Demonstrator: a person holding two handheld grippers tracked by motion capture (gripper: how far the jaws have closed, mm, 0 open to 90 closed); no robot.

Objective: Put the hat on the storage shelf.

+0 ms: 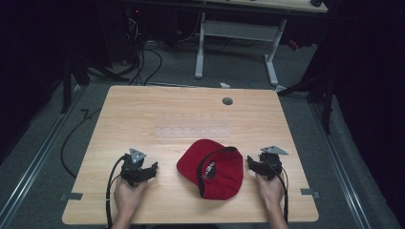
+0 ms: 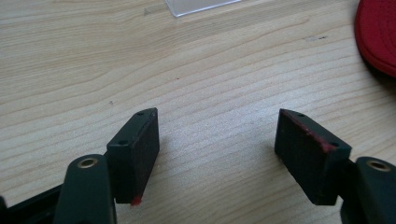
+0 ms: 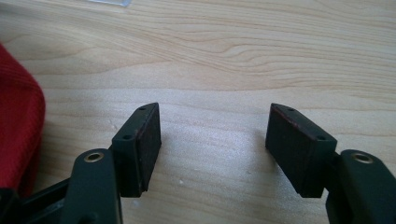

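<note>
High view: I see a light wooden surface (image 1: 143, 109) carrying a red baseball cap (image 1: 212, 167) with black trim, lying near the front edge, slightly right of centre. The brim points toward the front edge, and a small emblem sits on the crown; I cannot read it.

A clear plastic sheet (image 1: 193, 128) lies flat at mid-surface, just behind the cap. A round grey grommet (image 1: 227, 101) is set into the surface near the far edge, right of centre.

The left gripper (image 1: 152, 168) rests near the front edge, left of the cap and apart from it, held from below by the person's left hand (image 1: 128, 193). The right gripper (image 1: 251, 163) sits just beside the cap's right side, held by the right hand (image 1: 270, 187). I cannot tell from this view whether it touches the cap. A black cable trails from each gripper toward the front edge.

Left gripper view: the fingers (image 2: 135, 154) are spread wide with bare wood between them, and they grip nothing. The cap's red edge (image 2: 376, 37) appears at the upper right, clear of both fingers. A corner of the plastic sheet (image 2: 198, 5) shows at the top.

Right gripper view: the fingers (image 3: 137, 147) are likewise spread wide over bare wood, gripping nothing. The cap's red fabric (image 3: 18, 126) lies at the left, near the left finger but not between the two.
</note>
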